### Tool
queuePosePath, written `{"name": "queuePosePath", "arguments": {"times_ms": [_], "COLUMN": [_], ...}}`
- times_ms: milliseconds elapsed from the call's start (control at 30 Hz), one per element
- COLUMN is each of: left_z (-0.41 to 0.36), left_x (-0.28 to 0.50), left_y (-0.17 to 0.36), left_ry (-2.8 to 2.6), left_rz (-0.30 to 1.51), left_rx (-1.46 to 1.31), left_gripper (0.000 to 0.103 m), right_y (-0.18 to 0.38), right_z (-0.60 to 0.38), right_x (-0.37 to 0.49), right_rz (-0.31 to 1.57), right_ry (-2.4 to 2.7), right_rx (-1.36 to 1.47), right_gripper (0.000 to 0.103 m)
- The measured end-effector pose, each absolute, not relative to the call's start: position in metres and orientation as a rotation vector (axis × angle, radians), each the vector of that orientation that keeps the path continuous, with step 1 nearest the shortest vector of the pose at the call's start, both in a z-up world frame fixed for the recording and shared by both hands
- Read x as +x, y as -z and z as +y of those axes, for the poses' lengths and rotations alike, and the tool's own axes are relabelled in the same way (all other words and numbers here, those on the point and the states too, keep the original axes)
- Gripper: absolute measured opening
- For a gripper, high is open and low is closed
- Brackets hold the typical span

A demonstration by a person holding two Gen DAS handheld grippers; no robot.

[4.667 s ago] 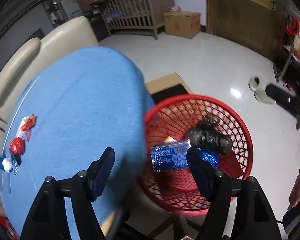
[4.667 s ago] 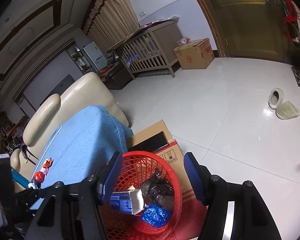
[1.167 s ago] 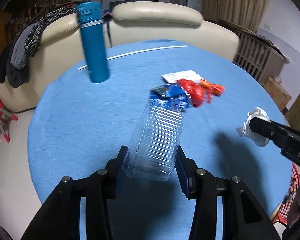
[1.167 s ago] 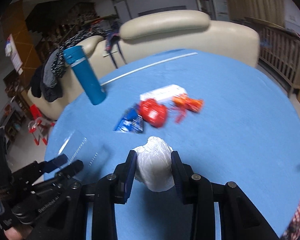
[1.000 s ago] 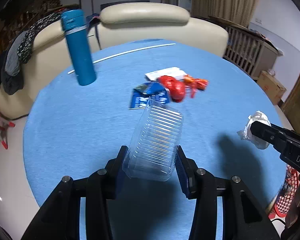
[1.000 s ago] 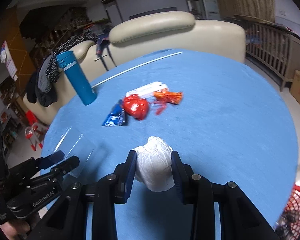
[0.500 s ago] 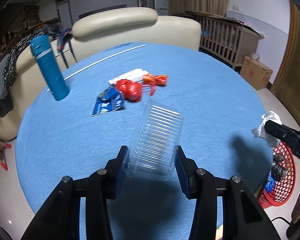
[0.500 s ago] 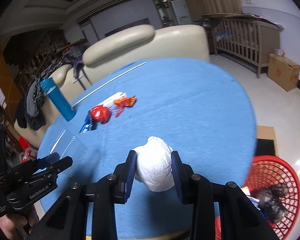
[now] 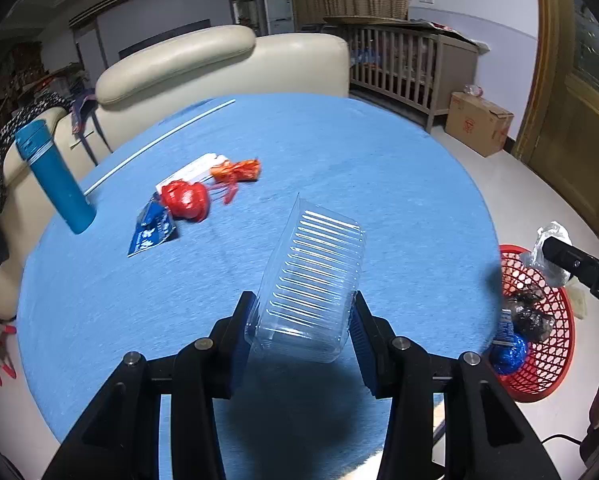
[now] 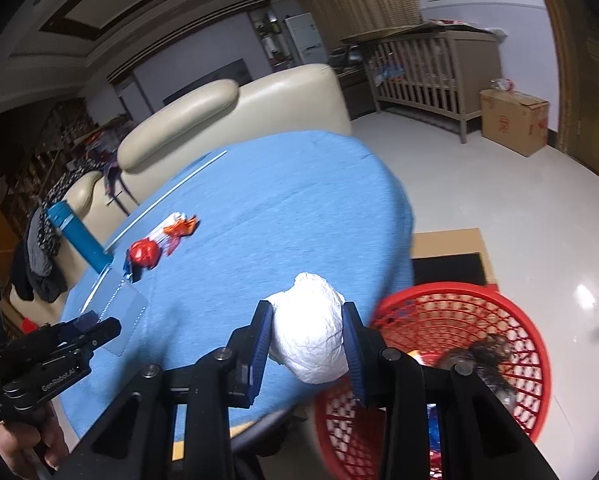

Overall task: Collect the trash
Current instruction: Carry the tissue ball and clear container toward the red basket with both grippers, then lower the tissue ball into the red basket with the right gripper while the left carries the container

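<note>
My left gripper [image 9: 301, 312] is shut on a clear ribbed plastic container [image 9: 311, 276], held above the round blue table [image 9: 379, 168]. My right gripper [image 10: 305, 328] is shut on a crumpled white paper wad [image 10: 313, 332], at the table's right edge, just left of the red mesh basket [image 10: 511, 320]. The basket [image 9: 555, 344] stands on the floor and holds dark and blue trash. On the table lie a red crumpled wrapper [image 9: 185, 200], an orange wrapper [image 9: 237, 170], a blue packet [image 9: 151, 232] and a white card [image 9: 195, 166].
A teal bottle [image 9: 53, 178] stands at the table's left edge. A cream sofa [image 9: 203, 64] curves behind the table. A wooden crib [image 9: 403, 62] and a cardboard box [image 9: 479, 124] stand on the white floor. A flat cardboard sheet [image 10: 447, 244] lies beside the basket.
Both grippers have swung right with their loads. The red basket has come into both views, and the right gripper with the paper wad now hangs at the table's edge beside it.
</note>
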State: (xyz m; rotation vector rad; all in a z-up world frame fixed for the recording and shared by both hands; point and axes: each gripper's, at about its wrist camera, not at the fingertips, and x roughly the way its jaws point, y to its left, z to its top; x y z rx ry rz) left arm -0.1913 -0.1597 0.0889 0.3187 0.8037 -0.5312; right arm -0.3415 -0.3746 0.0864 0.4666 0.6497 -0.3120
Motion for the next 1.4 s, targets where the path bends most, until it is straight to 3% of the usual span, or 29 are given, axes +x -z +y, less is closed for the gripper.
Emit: {"name": "queuePosePath", "arguments": {"times_ms": [1400], "left_z": [-0.293], "left_x": [-0.273], "left_y": [-0.099], "left_ry": [0.784], "left_rz": [0.732], "left_rx": [0.524], "left_gripper": [0.047], "right_y": [-0.035], "right_z": [-0.456], "right_x": [-0.437], "right_rz": [0.68], "right_ry": [0.505], "right_rx": [0.613], "right_gripper": [0.037]}}
